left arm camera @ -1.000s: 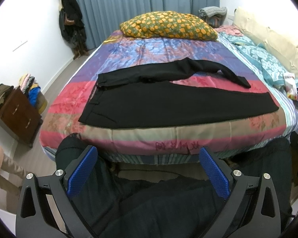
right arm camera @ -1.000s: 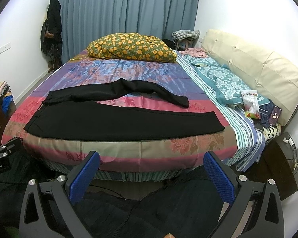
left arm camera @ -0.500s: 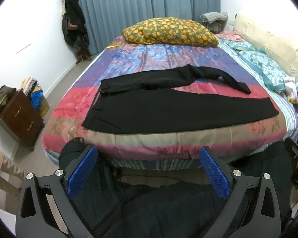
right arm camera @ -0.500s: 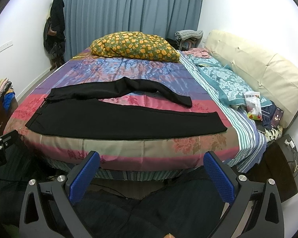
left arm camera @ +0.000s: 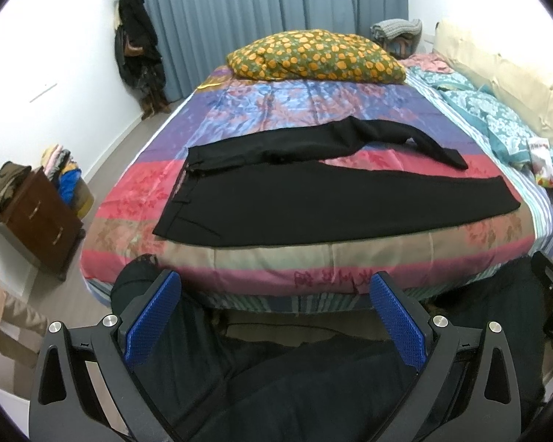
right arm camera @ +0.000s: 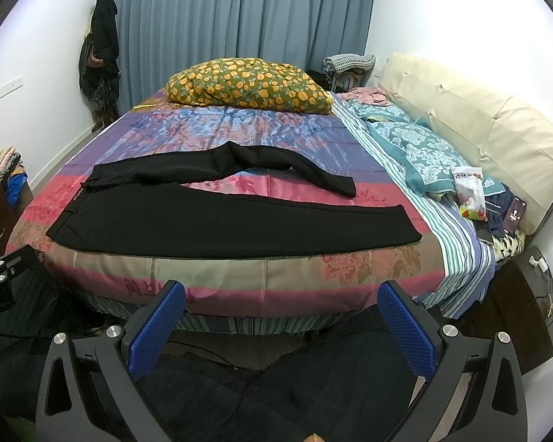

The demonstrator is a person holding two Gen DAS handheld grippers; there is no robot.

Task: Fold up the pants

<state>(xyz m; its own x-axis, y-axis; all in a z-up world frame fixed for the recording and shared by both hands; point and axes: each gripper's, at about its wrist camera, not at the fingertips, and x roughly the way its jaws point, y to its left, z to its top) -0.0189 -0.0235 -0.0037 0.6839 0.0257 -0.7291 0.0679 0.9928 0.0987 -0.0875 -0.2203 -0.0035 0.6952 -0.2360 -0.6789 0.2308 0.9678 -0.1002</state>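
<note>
Black pants (left arm camera: 313,199) lie spread across the near end of a bed (left arm camera: 313,261) covered in a striped floral quilt, waistband toward the bed's left side and both legs running toward its right. The nearer leg lies flat and straight along the bed's front edge; the farther leg is rumpled and bends away toward the orange-patterned pillow (left arm camera: 317,57) at the far end. The left tool (left arm camera: 274,316) hangs released in front of the bed's near edge, its blue pads wide apart, below and short of the pants and touching nothing. The right tool (right arm camera: 281,322) is likewise released before the bed's front edge, well apart from the pants (right arm camera: 239,217). A snack packet (right arm camera: 470,193) rests on the bed's right side by the cream headboard (right arm camera: 479,129).
</note>
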